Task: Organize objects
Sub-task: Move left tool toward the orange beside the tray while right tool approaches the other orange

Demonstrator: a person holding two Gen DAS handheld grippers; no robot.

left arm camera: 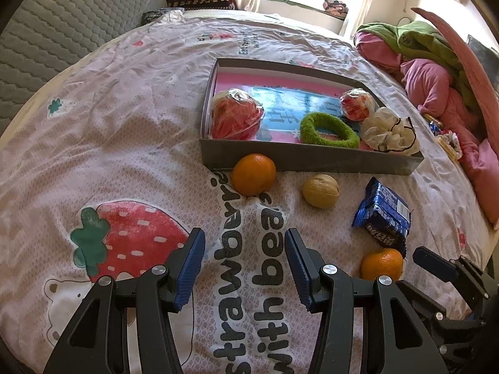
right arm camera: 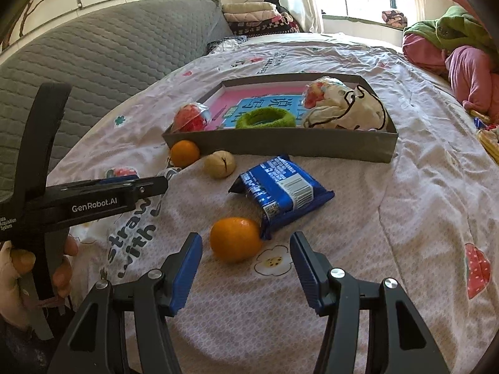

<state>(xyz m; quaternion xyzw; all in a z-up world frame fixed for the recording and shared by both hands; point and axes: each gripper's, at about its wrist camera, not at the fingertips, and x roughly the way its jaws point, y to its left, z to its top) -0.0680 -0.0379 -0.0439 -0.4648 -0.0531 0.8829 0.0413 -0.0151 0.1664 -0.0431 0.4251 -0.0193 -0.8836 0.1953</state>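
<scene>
Downward-tilted, both the left gripper (left arm camera: 244,268) and right gripper (right arm camera: 246,269) gape empty over the bedspread (left arm camera: 124,155).

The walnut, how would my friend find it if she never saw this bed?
Look for the grey box on the strawberry bedsheet. Just in front of its near wall lie an orange and the walnut, side by side. The walnut is the pale tan, wrinkled one with a dark crack, duller than the shiny orange.

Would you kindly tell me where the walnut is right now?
The walnut lies on the bedspread just before the grey tray's front wall, between the far orange and the blue packet.
</scene>
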